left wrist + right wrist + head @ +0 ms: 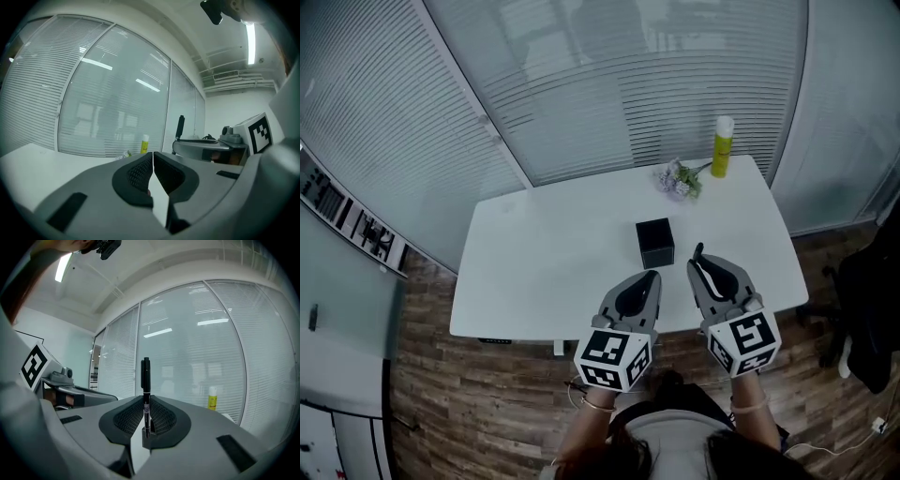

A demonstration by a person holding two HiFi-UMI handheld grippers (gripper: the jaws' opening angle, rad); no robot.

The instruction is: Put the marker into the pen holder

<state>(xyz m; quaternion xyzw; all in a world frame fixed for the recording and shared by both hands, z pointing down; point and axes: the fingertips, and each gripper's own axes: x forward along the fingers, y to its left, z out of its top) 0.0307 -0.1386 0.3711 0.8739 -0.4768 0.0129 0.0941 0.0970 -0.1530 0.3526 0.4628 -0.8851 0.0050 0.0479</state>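
The right tongs (698,255) were clenched on the black marker (146,373), which stood upright above their tips, just right of the black pen holder (655,243). The left tongs (653,277) were pressed together on nothing, just in front of the pen holder. Both reached in over the near edge of the counter (534,272). Bare white surface lay wide to the pen holder's left. A yellow bottle (723,145) and small flowers (678,179) stood well apart, by the far right edge.

Black marker (146,380) stands upright in right tool (697,263); black cube pen holder (655,243) sits on table (544,262)
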